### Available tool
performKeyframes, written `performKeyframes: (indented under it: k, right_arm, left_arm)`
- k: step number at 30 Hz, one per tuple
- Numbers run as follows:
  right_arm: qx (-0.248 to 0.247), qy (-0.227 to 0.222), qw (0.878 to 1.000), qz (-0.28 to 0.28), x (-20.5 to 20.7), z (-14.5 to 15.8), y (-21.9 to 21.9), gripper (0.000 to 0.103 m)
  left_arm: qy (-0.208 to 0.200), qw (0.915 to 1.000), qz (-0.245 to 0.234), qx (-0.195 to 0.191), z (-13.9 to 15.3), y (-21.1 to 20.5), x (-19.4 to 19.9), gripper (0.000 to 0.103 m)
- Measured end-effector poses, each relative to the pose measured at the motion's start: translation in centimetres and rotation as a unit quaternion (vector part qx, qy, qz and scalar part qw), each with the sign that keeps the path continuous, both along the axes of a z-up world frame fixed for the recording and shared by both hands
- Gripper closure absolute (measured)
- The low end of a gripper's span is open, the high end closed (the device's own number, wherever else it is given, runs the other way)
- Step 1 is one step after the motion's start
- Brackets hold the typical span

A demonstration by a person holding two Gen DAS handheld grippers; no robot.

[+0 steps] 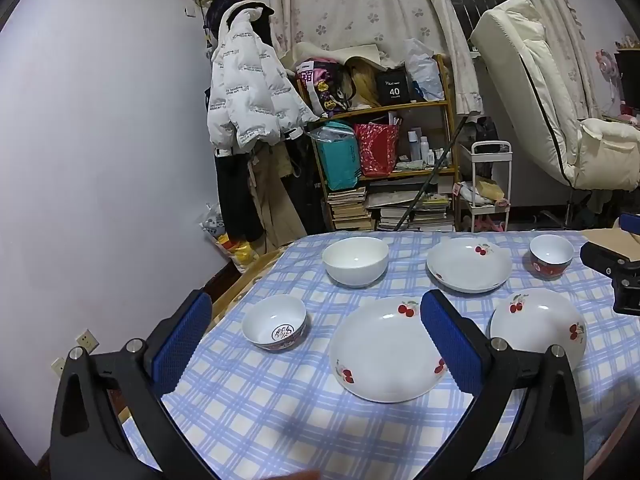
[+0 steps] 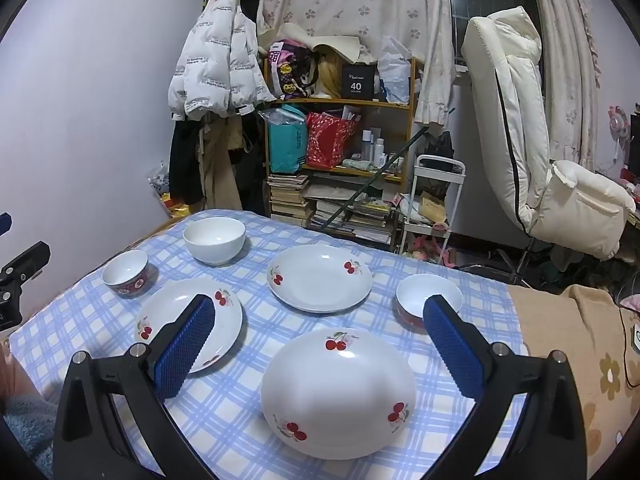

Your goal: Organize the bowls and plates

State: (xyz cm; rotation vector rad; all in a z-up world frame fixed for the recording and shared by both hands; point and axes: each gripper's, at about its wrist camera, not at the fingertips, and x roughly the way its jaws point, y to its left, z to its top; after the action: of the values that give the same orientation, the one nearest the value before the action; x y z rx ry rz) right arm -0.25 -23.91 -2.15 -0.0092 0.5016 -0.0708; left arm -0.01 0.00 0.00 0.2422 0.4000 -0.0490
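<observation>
Both tools hang above the near edge of the tabletop [image 1: 256,412], which wears a blue-and-white checked cloth, and each stands wide open with nothing between its blue pads. Just ahead of the right tool [image 2: 320,344], between its fingers, an upturned cherry plate [image 2: 338,394] lies dome-up, white with red cherry sprigs near the rim. Behind its left finger sits a second cherry plate [image 2: 224,312], face-up, partly hidden by that finger; past its right fingertip a small red-patterned bowl [image 2: 424,292] is half covered. Ahead of the left tool [image 1: 316,340], the second plate lies between its fingers toward the right one, and a small bowl with a blue mark inside [image 1: 274,328] stands upright toward the left finger. Farther out, centred, a third cherry plate [image 2: 319,278] rests face-up, and to its left a plain white bowl [image 2: 214,240] stands mouth-up. All are round, so none has a long axis. Beyond the tabletop a cluttered wooden shelf [image 2: 340,104] and a cream chair [image 2: 520,120] stand against the wall.
</observation>
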Motion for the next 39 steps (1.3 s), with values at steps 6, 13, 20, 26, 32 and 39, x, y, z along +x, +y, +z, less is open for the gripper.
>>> performKeyframes:
  k: [6, 13, 20, 26, 32, 39]
  right_arm:
    - [0.001, 0.001, 1.000, 0.002, 0.1, 0.0, 0.0, 0.000]
    - [0.002, 0.004, 1.000, 0.000, 0.2, -0.1, 0.0, 0.000]
    - [0.002, 0.003, 1.000, 0.000, 0.1, 0.0, 0.0, 0.000]
    - [0.004, 0.002, 1.000, 0.000, 0.1, 0.1, 0.0, 0.000]
    - [0.004, 0.002, 1.000, -0.001, 0.2, 0.1, 0.0, 0.000]
    - [0.009, 0.001, 1.000, 0.001, 0.2, 0.1, -0.1, 0.000]
  left_arm:
    - [0.000, 1.0000, 0.000, 0.000, 0.0, 0.0, -0.1, 0.001]
    - [0.004, 1.0000, 0.001, 0.001, 0.0, 0.0, 0.0, 0.001]
    - [0.005, 1.0000, 0.001, 0.002, -0.2, 0.1, 0.1, 0.001]
    - [0.004, 1.0000, 0.002, 0.003, -0.8, 0.3, 0.4, 0.001]
    - [0.003, 1.0000, 0.002, 0.004, -1.3, 0.4, 0.4, 0.001]
    - [0.003, 1.0000, 0.002, 0.005, -1.2, 0.4, 0.4, 0.001]
